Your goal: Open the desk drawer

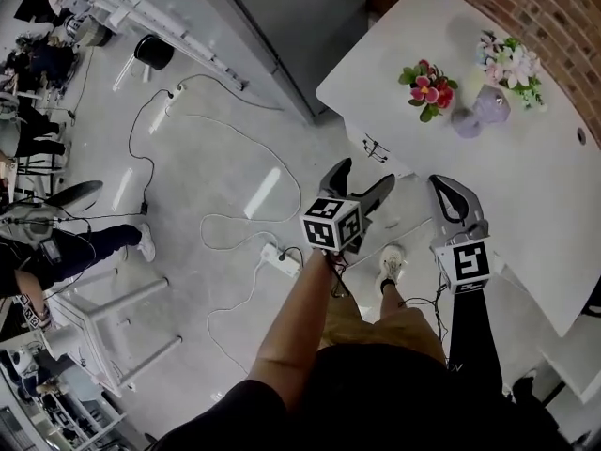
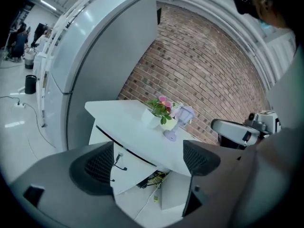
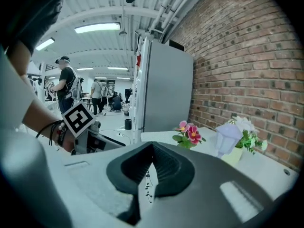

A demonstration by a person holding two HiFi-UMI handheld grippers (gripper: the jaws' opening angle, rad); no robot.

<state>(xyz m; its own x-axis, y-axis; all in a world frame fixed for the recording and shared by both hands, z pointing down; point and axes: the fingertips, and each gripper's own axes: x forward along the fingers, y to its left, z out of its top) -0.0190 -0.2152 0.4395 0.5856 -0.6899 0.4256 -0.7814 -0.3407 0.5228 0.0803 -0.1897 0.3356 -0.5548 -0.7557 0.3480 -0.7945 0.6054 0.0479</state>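
A white desk stands against the brick wall, with its drawer unit under the near left end. Small dark handles show on the drawer fronts, which look closed. My left gripper hovers open just in front of the unit and touches nothing. In the left gripper view its pads frame the drawer front. My right gripper is shut and empty, held above the desk's front edge. In the right gripper view its pads meet, and a strip of drawer front shows below them.
On the desk stand a pink flower pot, a white-flowered pot and a small lilac lamp. A grey fridge stands left of the desk. Cables and a power strip lie on the floor; a white stool stands left.
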